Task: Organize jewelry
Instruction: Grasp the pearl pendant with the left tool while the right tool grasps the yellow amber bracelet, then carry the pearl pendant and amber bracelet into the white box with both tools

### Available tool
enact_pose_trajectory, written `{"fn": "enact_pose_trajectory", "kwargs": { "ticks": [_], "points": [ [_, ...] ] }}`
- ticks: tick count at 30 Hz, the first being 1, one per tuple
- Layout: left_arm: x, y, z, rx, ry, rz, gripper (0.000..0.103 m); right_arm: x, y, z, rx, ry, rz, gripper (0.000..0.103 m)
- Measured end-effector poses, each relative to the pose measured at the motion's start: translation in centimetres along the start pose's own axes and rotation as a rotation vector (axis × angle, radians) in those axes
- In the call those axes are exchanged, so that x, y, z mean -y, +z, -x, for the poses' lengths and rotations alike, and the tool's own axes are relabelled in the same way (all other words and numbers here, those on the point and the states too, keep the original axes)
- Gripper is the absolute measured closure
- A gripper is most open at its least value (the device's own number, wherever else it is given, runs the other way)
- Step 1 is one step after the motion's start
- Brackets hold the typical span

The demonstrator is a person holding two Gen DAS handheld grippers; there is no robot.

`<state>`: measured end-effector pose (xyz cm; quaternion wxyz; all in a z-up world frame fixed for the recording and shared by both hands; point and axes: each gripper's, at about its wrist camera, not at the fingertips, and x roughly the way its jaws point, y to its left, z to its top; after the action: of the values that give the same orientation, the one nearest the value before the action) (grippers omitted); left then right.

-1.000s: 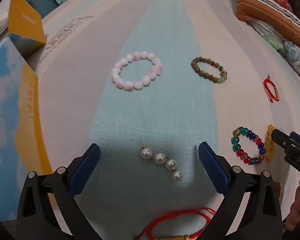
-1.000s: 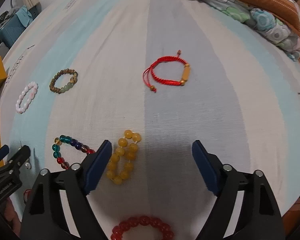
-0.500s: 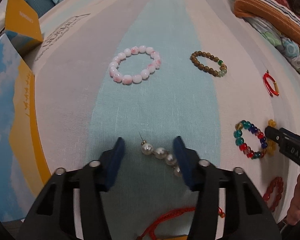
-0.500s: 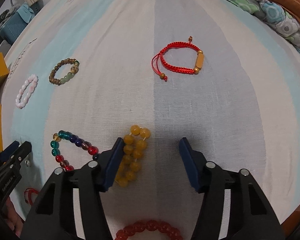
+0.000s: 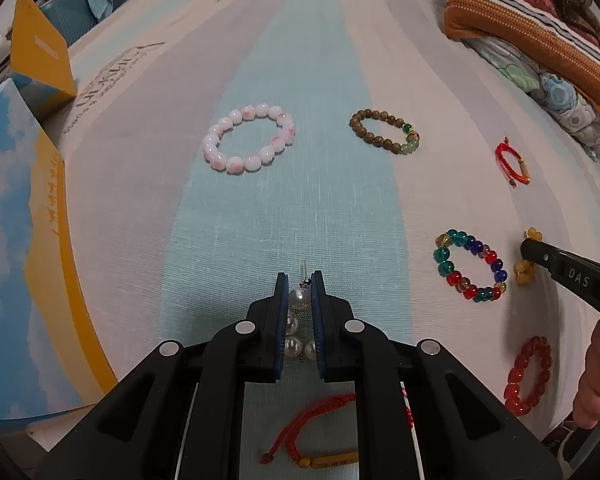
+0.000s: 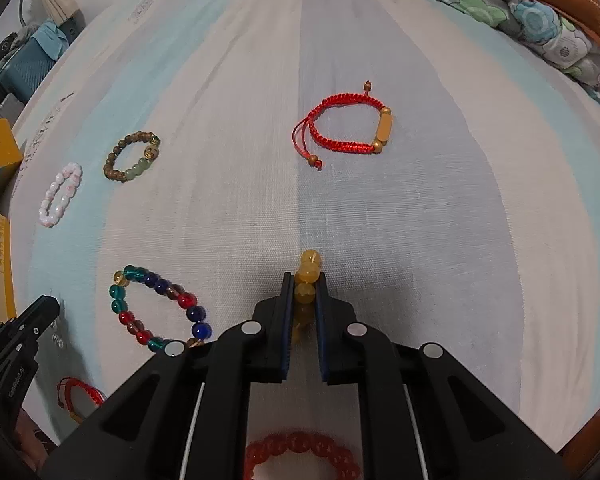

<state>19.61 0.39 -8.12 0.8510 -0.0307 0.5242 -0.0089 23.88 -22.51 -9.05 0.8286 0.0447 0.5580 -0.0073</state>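
Carefully, I am pinching the light, dangly pearl earring point(image 5: 299, 297) in my left gripper point(image 5: 300, 286) and squeezing the slippery, limp yellow bead bracelet point(image 6: 306, 286) in my right gripper point(image 6: 304, 288).

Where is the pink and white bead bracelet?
In the left wrist view, the pink and white bead bracelet lies on the blue stripe of the cloth, left of the brown wooden bead bracelet.

Striped sheet point(image 5: 308, 184), folded quilts point(image 5: 540, 52) and yellow box point(image 5: 40, 52) at its edges.

left gripper point(image 5: 300, 284): black | blue pads | silver screws | "DAS" marking
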Motion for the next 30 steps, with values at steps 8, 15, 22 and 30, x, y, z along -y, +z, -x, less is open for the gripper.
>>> {"fn": "enact_pose_trajectory", "kwargs": {
  "ticks": [8,15,22,30],
  "points": [
    [0.2,0.1,1.1,0.031,-0.001,-0.002,0.092,0.3,-0.3,1.5,0.062,-0.005,0.003,0.094],
    [0.9,0.2,2.5,0.07,-0.011,-0.028,0.092,0.4,-0.5,3.2,0.126,0.006,0.006,0.094],
    [0.9,0.4,3.3,0.08,-0.02,-0.03,0.092,-0.1,-1.0,4.7,0.172,0.01,0.009,0.094],
    [0.9,0.9,4.5,0.089,-0.021,-0.043,0.092,-0.5,-1.1,6.3,0.179,0.011,-0.013,0.094]
  ]
}}
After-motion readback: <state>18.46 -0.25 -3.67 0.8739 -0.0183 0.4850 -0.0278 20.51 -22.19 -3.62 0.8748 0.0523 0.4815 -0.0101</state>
